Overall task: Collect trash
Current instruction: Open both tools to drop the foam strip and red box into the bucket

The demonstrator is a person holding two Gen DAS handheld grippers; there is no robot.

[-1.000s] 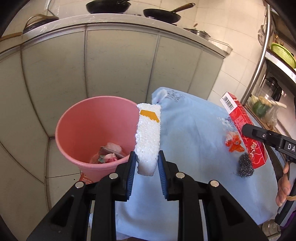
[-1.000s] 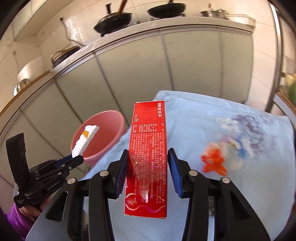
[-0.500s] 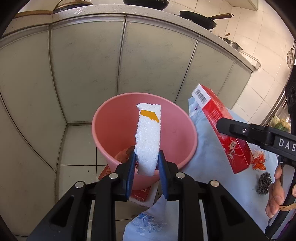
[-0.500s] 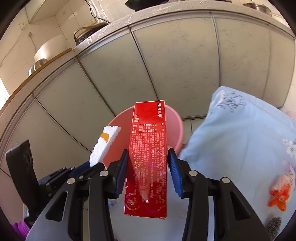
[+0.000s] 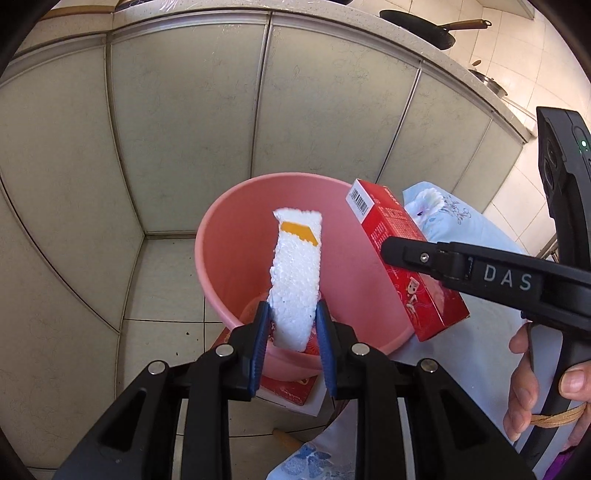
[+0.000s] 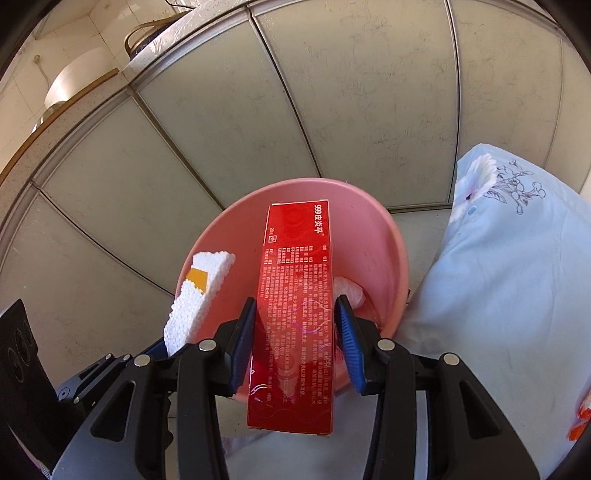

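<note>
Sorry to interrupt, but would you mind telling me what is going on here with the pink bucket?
A person is collecting trash with a handheld gripper in each hand. The left gripper is clamped on a white foam piece, and the right gripper is clamped on a red carton. Both items are held over the open pink bucket, which stands on the tiled floor beside a table with a blue cloth. Neither item has been dropped in yet.

Before me, pale grey-green cabinet doors (image 5: 184,129) run beneath a light stone counter (image 5: 332,22) bearing a dark frying pan (image 5: 424,27). White floor tiles (image 5: 166,280) below; white wall tiles (image 5: 546,55) at right, sunlit.
</note>
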